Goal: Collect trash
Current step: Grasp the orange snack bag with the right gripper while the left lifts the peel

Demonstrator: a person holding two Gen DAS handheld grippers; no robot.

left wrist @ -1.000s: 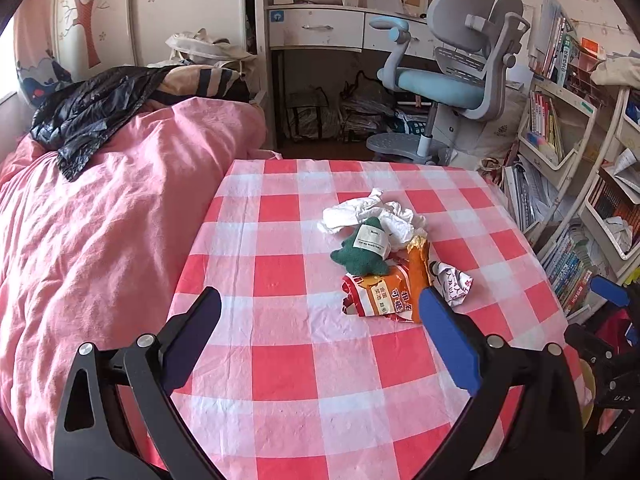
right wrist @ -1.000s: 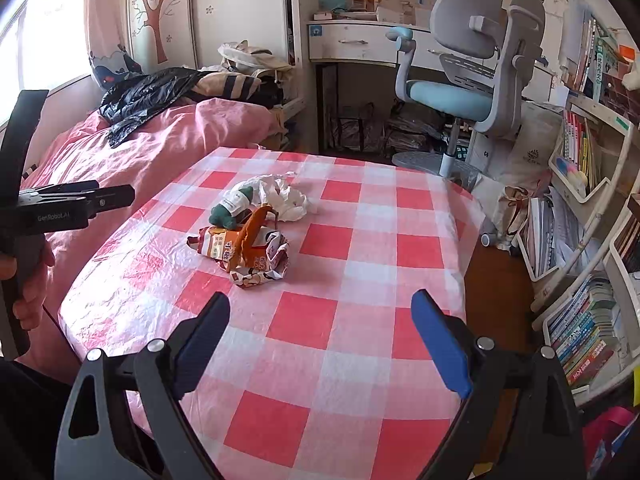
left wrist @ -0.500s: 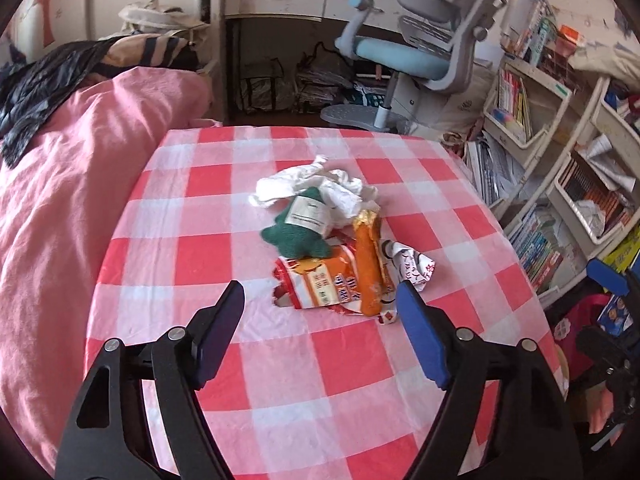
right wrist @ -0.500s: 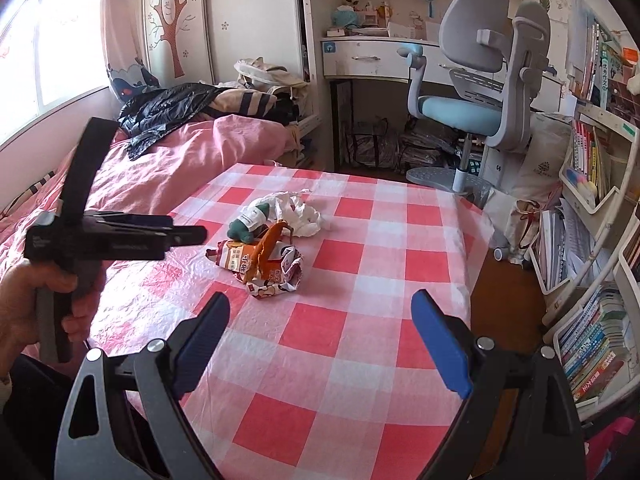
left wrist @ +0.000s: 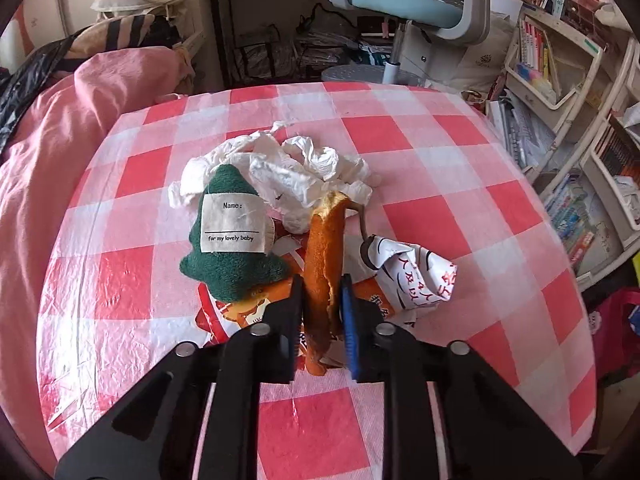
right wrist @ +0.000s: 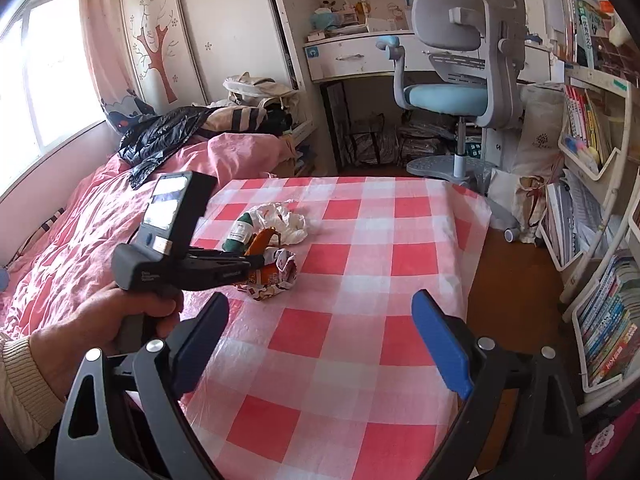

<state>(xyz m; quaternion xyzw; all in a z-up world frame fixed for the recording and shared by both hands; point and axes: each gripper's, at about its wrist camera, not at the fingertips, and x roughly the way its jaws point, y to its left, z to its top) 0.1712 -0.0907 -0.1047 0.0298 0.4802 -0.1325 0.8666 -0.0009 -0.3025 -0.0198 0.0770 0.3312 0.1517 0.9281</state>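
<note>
A small pile of trash lies on the red-and-white checked table (left wrist: pixel 440 184). It holds an orange peel (left wrist: pixel 322 256), an orange snack wrapper (left wrist: pixel 248 308), a crumpled printed paper (left wrist: pixel 416 276), white crumpled tissue (left wrist: pixel 304 168) and a green tree-shaped plush with a name label (left wrist: pixel 232 240). My left gripper (left wrist: pixel 322 300) is shut on the near part of the orange peel, which stands upright between the jaws. My right gripper (right wrist: pixel 320 340) is open and empty above the table's near part. The pile (right wrist: pixel 268 252) and the left gripper (right wrist: pixel 224 268) also show in the right wrist view.
A pink quilted bed (left wrist: pixel 48 152) borders the table on the left. A grey and blue desk chair (right wrist: pixel 460 80) and a white desk (right wrist: pixel 356 56) stand behind. Bookshelves (right wrist: pixel 592 152) line the right side. The floor (right wrist: pixel 512 280) lies beyond the table's right edge.
My left gripper moved forward and down to the pile and closed on the orange peel. My right gripper stayed open and drew back slightly.
</note>
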